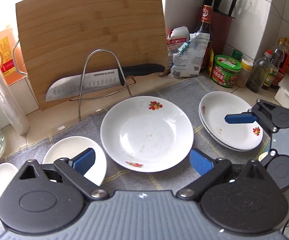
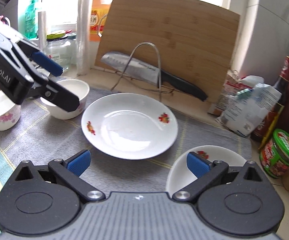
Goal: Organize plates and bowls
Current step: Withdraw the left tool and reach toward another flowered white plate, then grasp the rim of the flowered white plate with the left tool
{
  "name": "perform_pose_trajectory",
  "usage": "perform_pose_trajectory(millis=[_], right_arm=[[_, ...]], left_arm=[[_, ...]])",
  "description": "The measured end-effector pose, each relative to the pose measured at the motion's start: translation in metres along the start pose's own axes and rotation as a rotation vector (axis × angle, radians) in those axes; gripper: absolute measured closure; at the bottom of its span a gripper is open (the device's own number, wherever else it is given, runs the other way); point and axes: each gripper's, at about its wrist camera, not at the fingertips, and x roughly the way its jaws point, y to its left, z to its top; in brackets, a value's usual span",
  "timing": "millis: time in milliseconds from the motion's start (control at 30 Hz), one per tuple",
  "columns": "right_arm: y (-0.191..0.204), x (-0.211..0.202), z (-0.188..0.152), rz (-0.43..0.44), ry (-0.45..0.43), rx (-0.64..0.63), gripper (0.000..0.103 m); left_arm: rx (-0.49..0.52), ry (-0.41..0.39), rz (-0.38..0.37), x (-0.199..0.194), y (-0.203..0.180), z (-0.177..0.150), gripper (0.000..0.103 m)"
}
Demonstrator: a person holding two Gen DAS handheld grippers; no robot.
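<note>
1. Lying flat on the grey checked cloth (image 1: 176, 92), the round white ceramic plate with small fruit prints (image 1: 146, 134) sits straight ahead of the left gripper (image 1: 144, 163), whose blue pads are spread wide with nothing between them.
2. Ahead and to the right of that gripper is a stack of two similar white plates (image 1: 220, 134) (the right gripper (image 2: 139, 165) reaches over it, jaws apart and empty).
3. Left of the left gripper are two white bowls (image 2: 72, 98), one behind the other.
4. Beyond the plate, a steel-bladed, black-handled knife (image 1: 96, 82) rests in a wire rack (image 1: 102, 68) against an upright bamboo cutting board (image 1: 92, 32).
</note>
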Motion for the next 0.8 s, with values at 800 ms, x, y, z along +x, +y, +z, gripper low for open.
perform_pose_trajectory(millis=[800], right_arm=[[0.033,0.046,-0.010,-0.024,0.120,0.085,0.000]], left_arm=[[0.122,0.223,-0.147,0.088,0.030,0.072,0.005]])
